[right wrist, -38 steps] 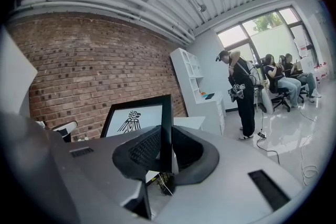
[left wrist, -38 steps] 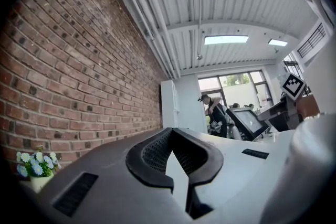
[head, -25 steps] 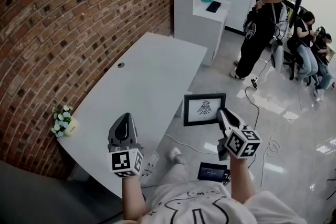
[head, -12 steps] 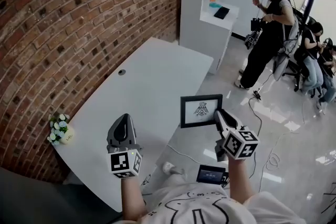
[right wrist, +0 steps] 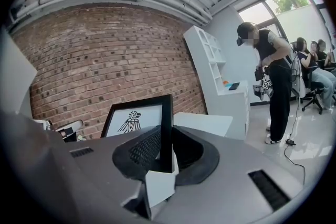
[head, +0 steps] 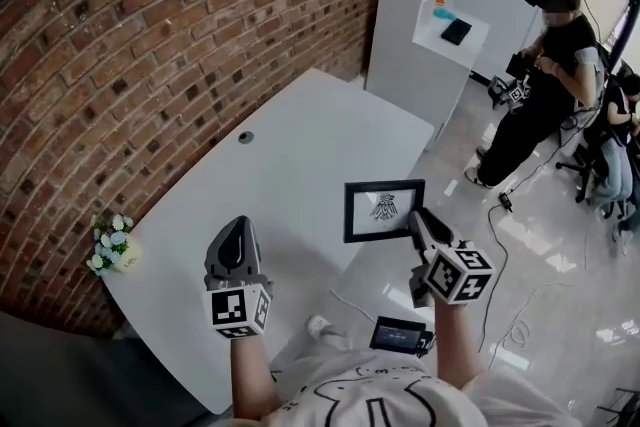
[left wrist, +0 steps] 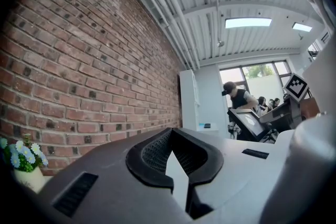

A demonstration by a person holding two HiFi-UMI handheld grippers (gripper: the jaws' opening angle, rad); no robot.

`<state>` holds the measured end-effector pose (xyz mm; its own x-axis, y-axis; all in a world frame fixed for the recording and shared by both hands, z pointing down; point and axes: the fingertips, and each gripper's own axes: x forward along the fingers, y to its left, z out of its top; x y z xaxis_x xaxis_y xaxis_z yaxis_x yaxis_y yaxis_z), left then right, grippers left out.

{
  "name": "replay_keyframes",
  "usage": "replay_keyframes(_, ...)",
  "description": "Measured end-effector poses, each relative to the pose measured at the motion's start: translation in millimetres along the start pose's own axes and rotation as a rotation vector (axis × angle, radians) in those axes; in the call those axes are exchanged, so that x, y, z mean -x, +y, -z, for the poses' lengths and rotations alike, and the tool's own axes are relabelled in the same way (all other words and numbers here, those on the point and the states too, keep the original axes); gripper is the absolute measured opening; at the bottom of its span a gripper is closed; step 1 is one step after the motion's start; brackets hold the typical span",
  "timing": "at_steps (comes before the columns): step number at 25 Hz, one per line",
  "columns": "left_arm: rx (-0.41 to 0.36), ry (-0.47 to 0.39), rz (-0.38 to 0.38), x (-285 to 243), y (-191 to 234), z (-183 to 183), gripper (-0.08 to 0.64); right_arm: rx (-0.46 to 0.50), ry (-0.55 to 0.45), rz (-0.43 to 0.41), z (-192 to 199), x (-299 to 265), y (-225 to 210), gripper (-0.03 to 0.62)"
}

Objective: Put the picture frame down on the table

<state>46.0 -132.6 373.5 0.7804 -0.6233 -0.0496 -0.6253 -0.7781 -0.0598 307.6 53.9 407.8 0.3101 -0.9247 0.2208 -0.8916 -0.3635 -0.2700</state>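
Observation:
A black picture frame (head: 384,210) with a bird drawing on white hangs upright in the air over the near right edge of the white table (head: 290,165). My right gripper (head: 418,219) is shut on the frame's right edge; in the right gripper view the frame (right wrist: 137,122) stands between the jaws. My left gripper (head: 233,248) hovers over the table's near part, jaws shut with nothing between them. In the left gripper view the left gripper (left wrist: 176,152) points along the brick wall.
A small pot of flowers (head: 112,243) stands at the table's left corner by the brick wall (head: 150,35). A white cabinet (head: 440,25) stands beyond the table. A person with a headset (head: 545,65) stands on the glossy floor at right, others sit behind. A cable (head: 500,215) lies on the floor.
The view has shifted so the table and frame sit closer together; the frame now overlaps the table's right edge. The standing person has moved further right. Both grippers keep their hold and pose.

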Motion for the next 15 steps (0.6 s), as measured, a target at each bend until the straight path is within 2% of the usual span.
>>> replay_keyframes(15, 0.038, 0.053, -0.183, -53, 70, 27, 0.009, 0.054, 0.107, -0.146, -11, -133, 17, 0.067)
